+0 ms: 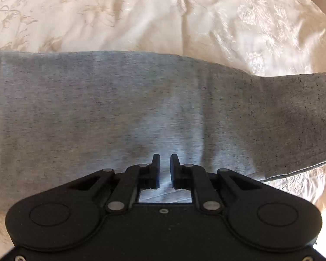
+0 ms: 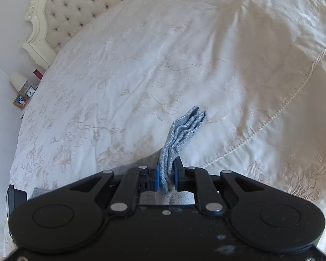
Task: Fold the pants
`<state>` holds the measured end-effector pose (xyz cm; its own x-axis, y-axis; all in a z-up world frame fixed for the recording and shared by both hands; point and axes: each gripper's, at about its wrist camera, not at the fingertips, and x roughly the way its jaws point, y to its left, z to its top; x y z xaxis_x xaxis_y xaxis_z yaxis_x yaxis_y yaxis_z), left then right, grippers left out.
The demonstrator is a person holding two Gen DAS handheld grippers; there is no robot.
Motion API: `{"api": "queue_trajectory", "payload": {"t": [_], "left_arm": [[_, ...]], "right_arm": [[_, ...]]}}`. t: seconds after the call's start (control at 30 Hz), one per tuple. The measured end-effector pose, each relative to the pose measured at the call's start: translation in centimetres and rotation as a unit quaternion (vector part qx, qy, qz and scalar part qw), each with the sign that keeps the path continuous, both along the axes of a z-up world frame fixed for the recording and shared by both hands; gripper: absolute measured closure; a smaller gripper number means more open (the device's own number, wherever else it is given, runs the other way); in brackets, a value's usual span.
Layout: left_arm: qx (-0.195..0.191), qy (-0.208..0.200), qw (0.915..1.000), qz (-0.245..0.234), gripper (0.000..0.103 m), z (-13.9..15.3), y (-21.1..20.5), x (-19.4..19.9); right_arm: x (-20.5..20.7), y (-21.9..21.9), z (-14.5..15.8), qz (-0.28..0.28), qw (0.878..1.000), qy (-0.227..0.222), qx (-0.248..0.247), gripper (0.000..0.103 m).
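While my right hand-held gripper [image 2: 167, 169] pinches a bunched edge of the grey pants [image 1: 141, 108], my left hand-held gripper [image 1: 165, 163] hovers slightly parted, empty, over them flat on the bed [image 1: 119, 15]; I judge folding partly done.

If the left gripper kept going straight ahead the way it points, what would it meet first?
Most likely the grey pants, spread directly beyond the left gripper; past them lies the cream bedspread. Depth unclear.
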<state>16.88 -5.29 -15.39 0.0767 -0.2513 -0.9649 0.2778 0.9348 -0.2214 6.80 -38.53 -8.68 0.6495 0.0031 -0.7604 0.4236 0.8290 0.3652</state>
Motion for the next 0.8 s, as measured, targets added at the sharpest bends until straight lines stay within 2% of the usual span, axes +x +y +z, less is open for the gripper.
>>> {"api": "queue_trajectory", "payload": {"t": [0.17,0.27,0.37,0.47,0.53,0.63,0.7,0.8], "left_arm": [[-0.009,-0.004,0.9992,0.040,0.085,1.3,10.0,1.3],[0.012,-0.011,0.9980,0.062,0.085,1.3,15.4,1.8],[0.034,-0.009,0.9965,0.076,0.086,0.7,20.0,2.1],[0.049,-0.004,0.9952,0.084,0.086,0.2,23.2,2.4],[0.052,-0.006,0.9950,0.085,0.086,0.2,24.7,2.5],[0.045,-0.009,0.9958,0.079,0.086,0.4,25.6,2.5],[0.035,-0.011,0.9968,0.071,0.086,0.9,25.8,2.4],[0.011,-0.011,0.9982,0.058,0.086,1.3,24.0,2.7]], "right_arm": [[1.8,10.9,4.3,0.074,0.996,-0.032,-0.026,0.089],[3.0,18.3,4.1,0.125,0.991,-0.042,-0.006,0.089],[4.5,26.0,1.1,0.178,0.984,-0.025,0.004,0.090],[6.2,32.4,-4.0,0.215,0.976,0.014,0.018,0.089],[6.8,35.9,-7.0,0.233,0.972,0.032,0.003,0.082],[7.0,38.8,-9.3,0.244,0.968,0.050,-0.007,0.071],[6.5,38.9,-8.8,0.238,0.970,0.043,0.003,0.069],[5.1,37.6,-6.9,0.232,0.972,0.019,0.016,0.068]]}}
